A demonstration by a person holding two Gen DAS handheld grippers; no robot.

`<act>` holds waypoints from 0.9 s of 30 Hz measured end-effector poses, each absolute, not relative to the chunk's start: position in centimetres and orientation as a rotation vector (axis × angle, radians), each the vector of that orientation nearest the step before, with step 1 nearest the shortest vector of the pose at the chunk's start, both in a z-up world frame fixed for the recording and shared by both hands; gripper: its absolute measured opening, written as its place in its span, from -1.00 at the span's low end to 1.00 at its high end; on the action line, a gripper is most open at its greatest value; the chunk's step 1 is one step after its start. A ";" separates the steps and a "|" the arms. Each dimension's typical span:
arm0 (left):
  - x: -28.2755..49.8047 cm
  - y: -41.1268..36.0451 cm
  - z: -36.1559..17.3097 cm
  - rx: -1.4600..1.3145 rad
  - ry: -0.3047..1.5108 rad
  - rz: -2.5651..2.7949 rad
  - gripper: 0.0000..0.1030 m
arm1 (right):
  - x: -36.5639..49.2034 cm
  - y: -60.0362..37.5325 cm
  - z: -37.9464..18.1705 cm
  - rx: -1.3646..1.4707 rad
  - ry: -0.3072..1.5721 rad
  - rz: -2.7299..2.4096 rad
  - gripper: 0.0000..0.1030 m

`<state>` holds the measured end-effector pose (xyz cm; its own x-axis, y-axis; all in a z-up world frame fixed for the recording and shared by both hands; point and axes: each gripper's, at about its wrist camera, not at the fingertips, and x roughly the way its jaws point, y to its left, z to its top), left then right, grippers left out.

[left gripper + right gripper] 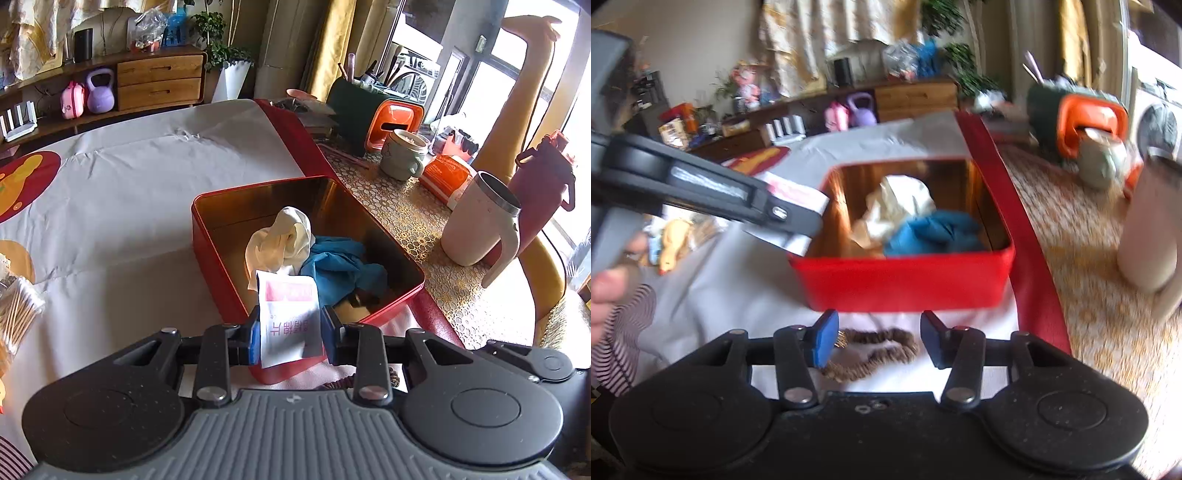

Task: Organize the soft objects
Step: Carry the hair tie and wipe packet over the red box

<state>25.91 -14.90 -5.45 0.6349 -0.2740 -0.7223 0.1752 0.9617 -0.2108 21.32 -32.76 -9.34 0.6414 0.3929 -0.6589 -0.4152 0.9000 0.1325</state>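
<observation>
Left tongs [290,332] grip a packet [288,317] over the red tin [218,251]; release low inside. Right tongs [873,341] (open, empty) straddle a scrunchie [875,354].

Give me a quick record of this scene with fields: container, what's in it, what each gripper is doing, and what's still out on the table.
container: red tin, lid off, on white cloth
contents: cream cloth, blue cloth
left gripper: shut on white and pink packet, at the tin's near edge
right gripper: open, nothing between the pads, low over brown scrunchie
still out: brown scrunchie, on the cloth in front of the tin
</observation>
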 end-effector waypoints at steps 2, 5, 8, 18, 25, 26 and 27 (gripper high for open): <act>25.8 -14.9 -5.5 -0.126 0.847 -0.259 -0.39 | 21.6 -32.8 -10.3 -0.033 0.763 0.437 -0.08; 25.7 -14.9 -5.6 -0.128 0.852 -0.260 -0.39 | 22.2 -33.0 -11.4 -0.028 0.792 0.420 -0.13; 25.6 -14.8 -5.7 -0.130 0.854 -0.260 -0.39 | 22.0 -32.8 -11.9 -0.037 0.801 0.412 -0.23; 25.3 -14.6 -5.9 -0.136 0.854 -0.255 -0.39 | 21.6 -32.0 -11.5 -0.087 0.778 0.396 -0.89; 24.5 -14.0 -5.5 -0.144 0.843 -0.251 -0.39 | 20.4 -31.5 -10.0 -0.118 0.718 0.405 -0.91; 24.4 -14.0 -5.4 -0.145 0.840 -0.251 -0.39 | 20.1 -31.5 -9.6 -0.119 0.704 0.406 -0.91; 24.3 -13.9 -5.3 -0.147 0.838 -0.251 -0.39 | 19.9 -31.4 -9.1 -0.121 0.689 0.406 -0.91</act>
